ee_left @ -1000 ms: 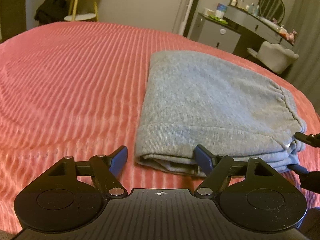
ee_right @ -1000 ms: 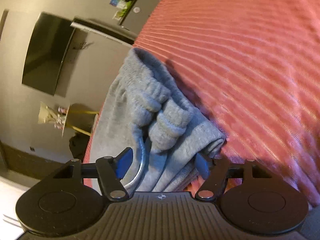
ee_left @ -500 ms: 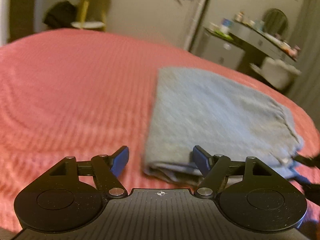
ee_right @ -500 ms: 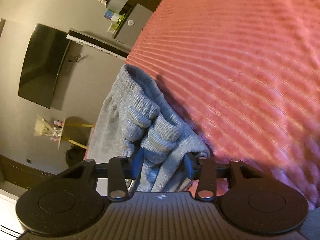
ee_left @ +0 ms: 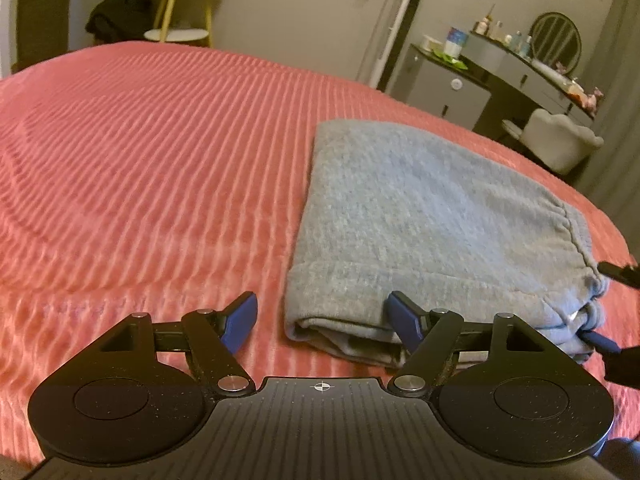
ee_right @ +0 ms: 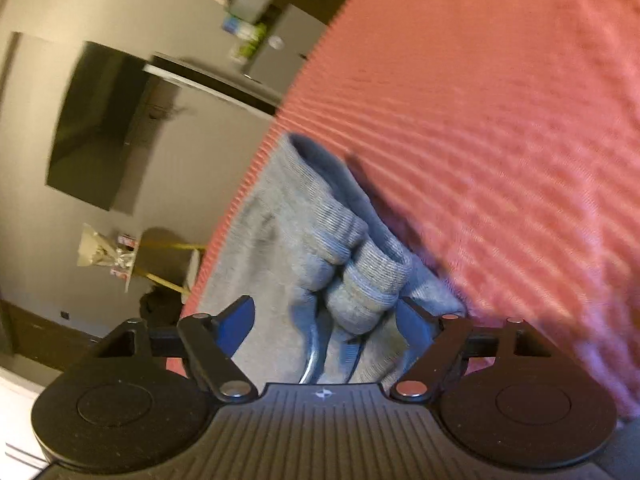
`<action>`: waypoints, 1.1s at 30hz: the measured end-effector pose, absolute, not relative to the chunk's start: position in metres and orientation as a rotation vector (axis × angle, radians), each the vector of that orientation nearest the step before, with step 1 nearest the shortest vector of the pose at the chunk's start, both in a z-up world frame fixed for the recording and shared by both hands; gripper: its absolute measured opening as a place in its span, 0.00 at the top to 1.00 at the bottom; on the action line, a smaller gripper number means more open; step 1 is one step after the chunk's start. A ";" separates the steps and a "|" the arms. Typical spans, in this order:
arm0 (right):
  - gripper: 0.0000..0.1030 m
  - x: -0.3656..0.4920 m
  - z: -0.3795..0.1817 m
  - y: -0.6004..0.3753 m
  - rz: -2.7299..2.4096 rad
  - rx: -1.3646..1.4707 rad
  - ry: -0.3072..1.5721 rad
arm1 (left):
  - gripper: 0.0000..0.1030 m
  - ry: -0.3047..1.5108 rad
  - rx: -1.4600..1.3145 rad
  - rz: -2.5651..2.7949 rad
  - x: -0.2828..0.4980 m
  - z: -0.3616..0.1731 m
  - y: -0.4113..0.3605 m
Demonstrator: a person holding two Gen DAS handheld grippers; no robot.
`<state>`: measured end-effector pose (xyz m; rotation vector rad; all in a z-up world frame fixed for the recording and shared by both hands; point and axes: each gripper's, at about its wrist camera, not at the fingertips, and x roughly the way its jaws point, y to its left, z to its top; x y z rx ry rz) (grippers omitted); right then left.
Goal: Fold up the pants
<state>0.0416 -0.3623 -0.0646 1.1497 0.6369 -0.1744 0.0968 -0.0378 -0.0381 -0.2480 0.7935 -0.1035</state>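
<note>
The grey pants (ee_left: 424, 216) lie folded into a thick flat bundle on the ribbed red bedspread (ee_left: 152, 152), sitting toward the right half of the left wrist view. The left gripper (ee_left: 322, 320) hangs low at the near edge of that bundle, jaws spread wide and holding nothing: its right blue fingertip (ee_left: 404, 320) sits right against the front folded edge, while the left one is out over bare bedspread, well clear of the cloth. So the near left corner of the bundle falls between the two fingers, and none of it is pinched. The tool points level across the bed toward the far wall.

Over on the right, the right gripper (ee_right: 326, 316) is rolled hard onto its side, so the room reads tilted in its view. Its jaws are parted too, straddling the bunched ribbed cuffs and layered end of the pants (ee_right: 320, 256); the cloth sits between the blue pads and looks untouched by the left one, while contact on the right one is too close to call. A pale drawstring loop (ee_right: 312, 356) curls down near the tool's nose. Its dark fingertips (ee_left: 620, 274) peek in at the right edge of the left wrist view, beside the gathered end of the bundle
</note>
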 end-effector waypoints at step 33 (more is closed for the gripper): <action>0.49 0.025 -0.005 -0.321 -0.472 0.408 0.408 | 0.23 0.701 -0.211 -0.088 0.102 -0.001 -0.041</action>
